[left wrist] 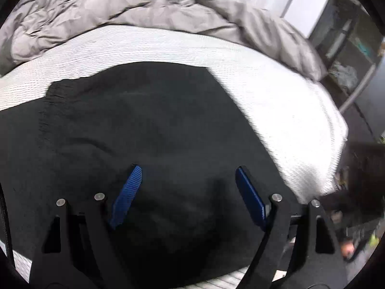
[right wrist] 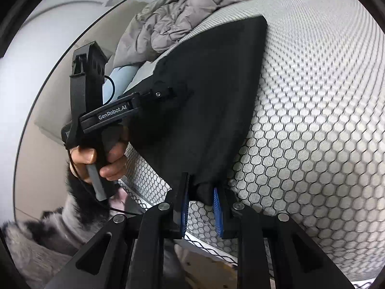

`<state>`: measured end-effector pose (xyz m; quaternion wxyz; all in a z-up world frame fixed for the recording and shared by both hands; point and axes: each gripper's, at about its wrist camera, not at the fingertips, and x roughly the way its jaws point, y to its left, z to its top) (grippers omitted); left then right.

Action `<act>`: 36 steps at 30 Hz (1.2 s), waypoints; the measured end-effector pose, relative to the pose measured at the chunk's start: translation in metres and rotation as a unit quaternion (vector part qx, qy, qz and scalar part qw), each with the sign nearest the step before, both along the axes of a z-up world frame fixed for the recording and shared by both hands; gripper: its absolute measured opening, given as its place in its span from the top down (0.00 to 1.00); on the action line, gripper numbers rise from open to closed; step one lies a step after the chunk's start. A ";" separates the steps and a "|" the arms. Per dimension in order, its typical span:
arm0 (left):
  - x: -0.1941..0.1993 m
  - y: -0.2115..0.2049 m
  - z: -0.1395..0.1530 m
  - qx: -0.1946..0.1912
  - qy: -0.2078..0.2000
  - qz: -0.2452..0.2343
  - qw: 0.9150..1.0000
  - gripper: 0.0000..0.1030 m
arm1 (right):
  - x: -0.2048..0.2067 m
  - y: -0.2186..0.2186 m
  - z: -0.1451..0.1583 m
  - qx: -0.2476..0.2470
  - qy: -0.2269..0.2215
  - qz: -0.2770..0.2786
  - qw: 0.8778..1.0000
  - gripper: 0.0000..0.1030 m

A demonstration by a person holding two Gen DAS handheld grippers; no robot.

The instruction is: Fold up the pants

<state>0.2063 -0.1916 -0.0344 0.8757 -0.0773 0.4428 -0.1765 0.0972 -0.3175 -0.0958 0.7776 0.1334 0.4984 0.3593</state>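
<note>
Black pants (left wrist: 149, 125) lie spread flat on the bed (left wrist: 288, 110), on its white honeycomb-patterned cover, with a rumpled grey quilt (left wrist: 101, 7) bunched at the far side. Left tongs (left wrist: 187, 192) hover just above the near part of the fabric, blue pads wide apart and gripping nothing. Right tongs (right wrist: 201, 193) are clenched on a bunched near corner of the pants (right wrist: 211, 91). A hand (right wrist: 96, 159) holds the left tool's handle at the bed's left edge.
</note>
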 end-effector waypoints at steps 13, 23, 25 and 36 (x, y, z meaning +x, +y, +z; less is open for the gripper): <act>-0.050 -0.079 -0.031 0.090 -0.043 -0.097 0.990 0.22 | 0.070 -0.031 0.003 0.051 0.024 -0.111 0.992 0.61; -0.052 -0.071 -0.045 0.074 -0.033 -0.083 0.993 0.22 | 0.205 0.035 -0.018 0.021 0.041 -0.116 0.992 0.85; -0.054 -0.071 -0.045 0.074 -0.032 -0.080 0.994 0.22 | 0.238 0.035 -0.015 0.009 0.031 -0.123 0.992 0.85; -0.074 -0.036 -0.022 0.000 -0.051 -0.064 0.997 0.20 | 0.252 0.009 0.011 0.045 0.032 -0.164 0.985 0.55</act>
